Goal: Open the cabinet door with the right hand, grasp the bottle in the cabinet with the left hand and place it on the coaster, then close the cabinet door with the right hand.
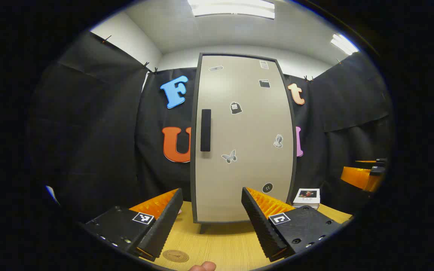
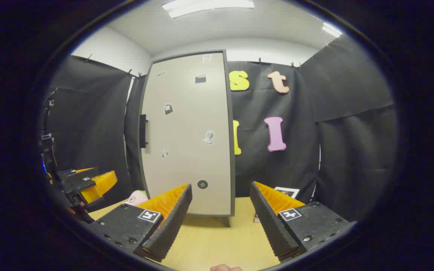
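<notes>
Beige cabinet door (image 1: pixel 243 143), one dark handle (image 1: pixel 205 130)

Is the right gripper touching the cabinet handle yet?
Apart. In the right gripper view the right gripper hangs open over the table, well short of the handle.

Each handheld gripper is built around two wedge-shaped fingers with finely ribbed inner faces, mounted on flat black carriage blocks. On the left gripper (image 1: pixel 212 222), a small square black-and-white coded marker is fixed to the top of each block, and round screw heads are set along the block edges. The same markers and screws are seen on the right gripper (image 2: pixel 220 222). A fingertip (image 1: pixel 203 266) of the person is seen at the bottom edge of the left gripper view.
</notes>
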